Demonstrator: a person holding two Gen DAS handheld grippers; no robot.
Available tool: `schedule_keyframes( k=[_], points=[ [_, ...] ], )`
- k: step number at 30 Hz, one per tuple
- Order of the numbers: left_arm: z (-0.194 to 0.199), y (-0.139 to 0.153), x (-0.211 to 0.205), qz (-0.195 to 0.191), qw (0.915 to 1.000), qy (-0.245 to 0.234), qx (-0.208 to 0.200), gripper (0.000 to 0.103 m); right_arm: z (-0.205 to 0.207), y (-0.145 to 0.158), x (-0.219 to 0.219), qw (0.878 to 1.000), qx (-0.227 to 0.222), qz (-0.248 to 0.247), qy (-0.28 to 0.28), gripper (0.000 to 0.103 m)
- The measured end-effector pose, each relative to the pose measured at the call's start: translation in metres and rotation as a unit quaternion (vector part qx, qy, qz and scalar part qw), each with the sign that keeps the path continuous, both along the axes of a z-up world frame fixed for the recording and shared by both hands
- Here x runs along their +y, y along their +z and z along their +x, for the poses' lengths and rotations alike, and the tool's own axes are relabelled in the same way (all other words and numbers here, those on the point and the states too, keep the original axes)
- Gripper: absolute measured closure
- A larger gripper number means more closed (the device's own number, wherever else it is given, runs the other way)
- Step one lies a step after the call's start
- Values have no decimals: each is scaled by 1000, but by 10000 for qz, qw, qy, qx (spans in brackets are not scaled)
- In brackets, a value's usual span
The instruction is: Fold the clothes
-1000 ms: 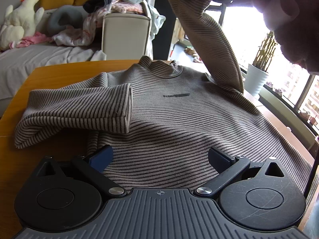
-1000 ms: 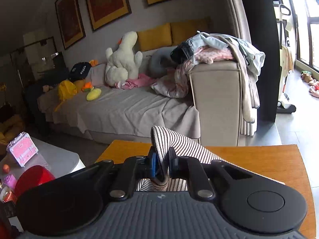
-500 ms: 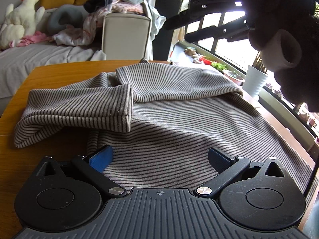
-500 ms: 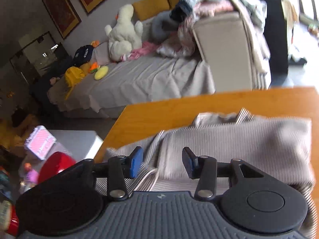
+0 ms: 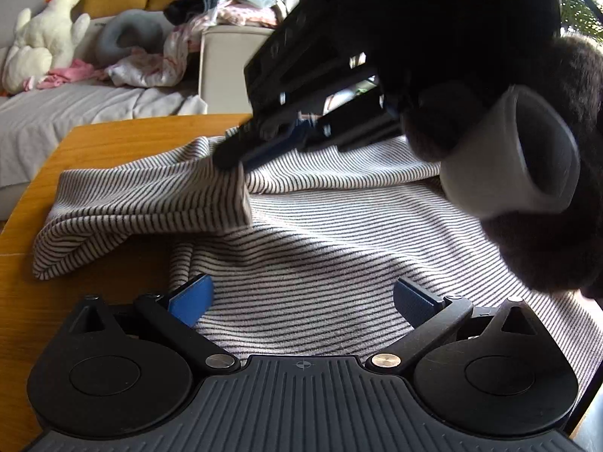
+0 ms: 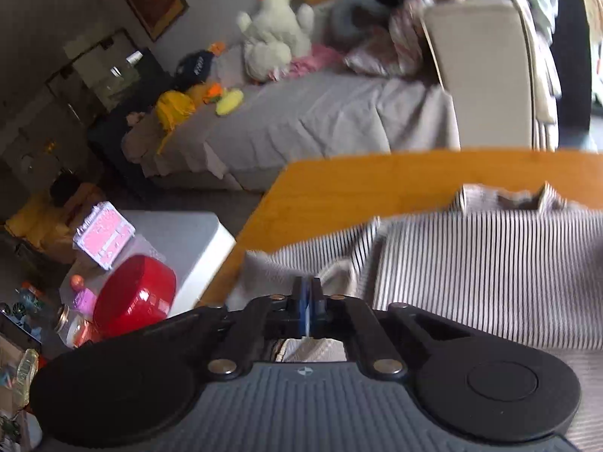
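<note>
A grey striped sweater (image 5: pixel 339 248) lies front-up on the wooden table (image 5: pixel 113 139). Its left sleeve (image 5: pixel 150 203) is folded in across the body, and the other sleeve (image 5: pixel 339 173) lies over the chest. My left gripper (image 5: pixel 301 301) rests open over the lower part of the sweater, with nothing between its fingers. My right gripper (image 5: pixel 230 160) reaches in from the upper right, its tip at the cuff of the left sleeve. In the right wrist view its jaws (image 6: pixel 308 301) are closing, the blue pads together, and no cloth shows between them. The sweater (image 6: pixel 490 263) lies just beyond.
Beyond the table's far edge (image 6: pixel 377 177) stands a grey sofa (image 6: pixel 320 120) with a plush duck (image 6: pixel 275 26) and a heap of clothes (image 5: pixel 233 3). A low white table (image 6: pixel 181 241) holding a red bowl (image 6: pixel 135 297) sits left of the table.
My right gripper opened and let go of the raised sleeve, which dropped across the chest. It then came down toward the left sleeve's cuff and shut. The left gripper stayed put.
</note>
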State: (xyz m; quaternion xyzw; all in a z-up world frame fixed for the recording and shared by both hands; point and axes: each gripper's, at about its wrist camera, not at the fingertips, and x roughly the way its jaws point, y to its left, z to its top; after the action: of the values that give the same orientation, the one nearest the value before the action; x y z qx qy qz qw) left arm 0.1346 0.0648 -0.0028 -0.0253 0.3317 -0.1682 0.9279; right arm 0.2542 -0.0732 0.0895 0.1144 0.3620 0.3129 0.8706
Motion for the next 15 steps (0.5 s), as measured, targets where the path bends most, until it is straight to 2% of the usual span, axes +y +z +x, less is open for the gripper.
schedule_keyframes(
  k=[3, 5, 6, 8, 10, 11, 12, 14, 15],
  points=[
    [0, 0, -2, 55, 10000, -3, 11, 0, -3, 42, -18, 9976, -664, 132, -165, 103],
    [1, 0, -5, 141, 9999, -15, 23, 0, -1, 61, -33, 9957, -871, 146, -287, 103],
    [1, 0, -6, 184, 9998, -21, 29, 0, 2, 64, -39, 9966, -791, 127, -214, 101],
    [1, 1, -8, 246, 9997, -26, 25, 0, 8, 54, -48, 9996, -264, 100, -84, 100],
    [0, 1, -7, 201, 9998, -31, 20, 0, 11, 34, -49, 9996, 263, -19, -90, 91],
    [0, 1, -4, 128, 9999, -42, 16, 0, 9, 20, -48, 9989, 452, -53, -109, 82],
    [-1, 2, 1, -29, 10000, -33, 26, 0, 9, 6, -47, 9978, 657, -22, -99, 77],
    [-3, 8, 21, -521, 9985, 76, 172, 0, 10, -17, -45, 9944, 1040, 187, -64, 75],
    [-5, 13, 31, -721, 9970, 136, 245, 0, 12, -26, -43, 9924, 1195, 301, -64, 70]
  ],
)
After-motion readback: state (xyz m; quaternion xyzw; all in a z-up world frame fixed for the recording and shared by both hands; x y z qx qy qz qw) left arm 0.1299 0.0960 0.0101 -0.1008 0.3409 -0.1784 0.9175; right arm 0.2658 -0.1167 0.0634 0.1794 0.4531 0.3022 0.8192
